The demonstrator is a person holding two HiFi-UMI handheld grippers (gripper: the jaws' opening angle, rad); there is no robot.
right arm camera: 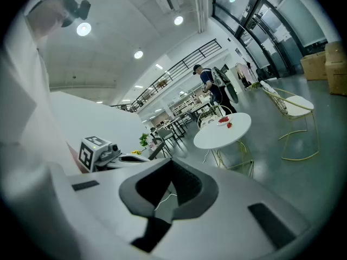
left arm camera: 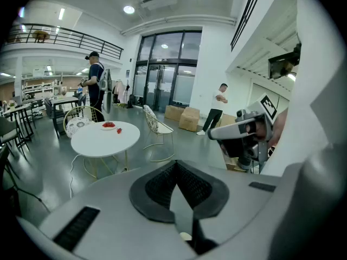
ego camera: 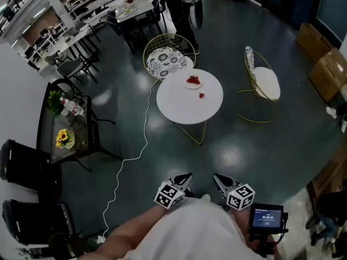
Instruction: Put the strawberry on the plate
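Observation:
A round white table (ego camera: pixel 187 103) stands well ahead of me on the dark floor. On its far side sits a small white plate (ego camera: pixel 193 82) with red strawberries on it. One loose strawberry (ego camera: pixel 201 95) lies on the tabletop just in front of the plate. My left gripper (ego camera: pixel 182 179) and right gripper (ego camera: pixel 219 180) are held close to my body, far from the table, both shut and empty. The left gripper view shows the table (left arm camera: pixel 103 141), plate (left arm camera: pixel 108 125) and strawberry (left arm camera: pixel 119 130) in the distance. The right gripper view shows the plate (right arm camera: pixel 223 120) and strawberry (right arm camera: pixel 229 125) too.
Two gold wire chairs flank the table: a patterned one (ego camera: pixel 165 59) behind it, a white-cushioned one (ego camera: pixel 264 81) to the right. A white cable (ego camera: pixel 135 151) runs across the floor. A side table with flowers (ego camera: pixel 68 133) stands left, cardboard boxes (ego camera: pixel 325 64) far right. A person (ego camera: pixel 181 7) stands beyond.

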